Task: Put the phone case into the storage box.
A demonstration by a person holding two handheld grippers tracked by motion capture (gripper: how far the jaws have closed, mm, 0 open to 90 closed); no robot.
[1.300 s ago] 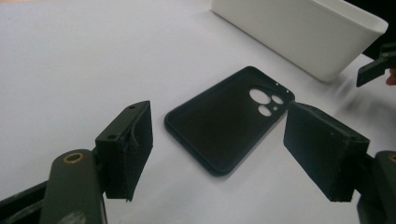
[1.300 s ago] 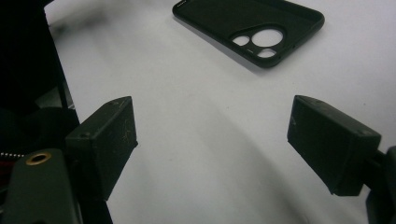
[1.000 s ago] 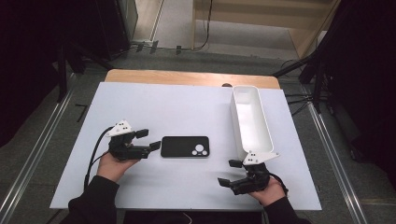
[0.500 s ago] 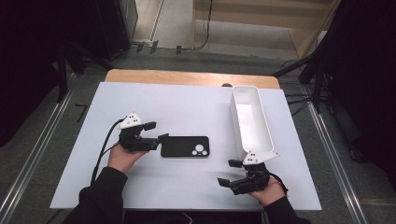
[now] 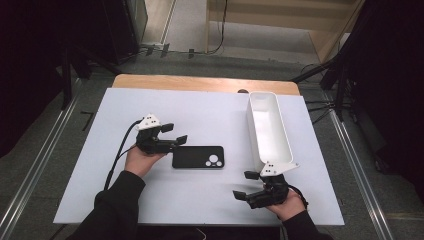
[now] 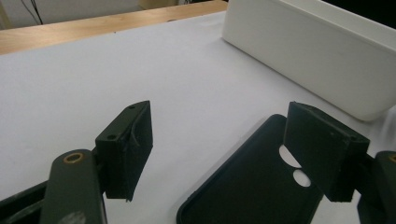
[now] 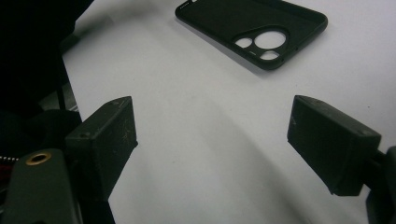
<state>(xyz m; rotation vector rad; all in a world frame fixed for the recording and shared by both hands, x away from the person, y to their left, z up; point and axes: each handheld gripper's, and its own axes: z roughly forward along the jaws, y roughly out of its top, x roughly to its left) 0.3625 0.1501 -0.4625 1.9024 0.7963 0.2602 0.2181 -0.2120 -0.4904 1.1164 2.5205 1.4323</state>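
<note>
A black phone case point(image 5: 198, 157) lies flat, inside up, on the white tabletop point(image 5: 200, 110), its camera cutouts toward the right. My left gripper point(image 5: 176, 134) is at the case's left end, jaws open. In the left gripper view the case point(image 6: 247, 191) reaches in between the left gripper's point(image 6: 224, 154) jaws, with the right one above its edge; no pad presses on it. My right gripper point(image 5: 243, 185) rests open near the table's front edge, right of the case. From the right gripper view the case point(image 7: 252, 30) lies well beyond the open right gripper point(image 7: 215, 140).
A long white bin point(image 5: 267, 127) stands lengthwise on the right half of the table, its near end just behind my right hand; its wall point(image 6: 317, 51) rises beyond the case. A wooden strip point(image 5: 200, 82) borders the far edge. Cables trail from both grippers.
My left gripper has moved right and a little farther from the person, up to the left end of the phone case. The right gripper and the case have stayed put.
</note>
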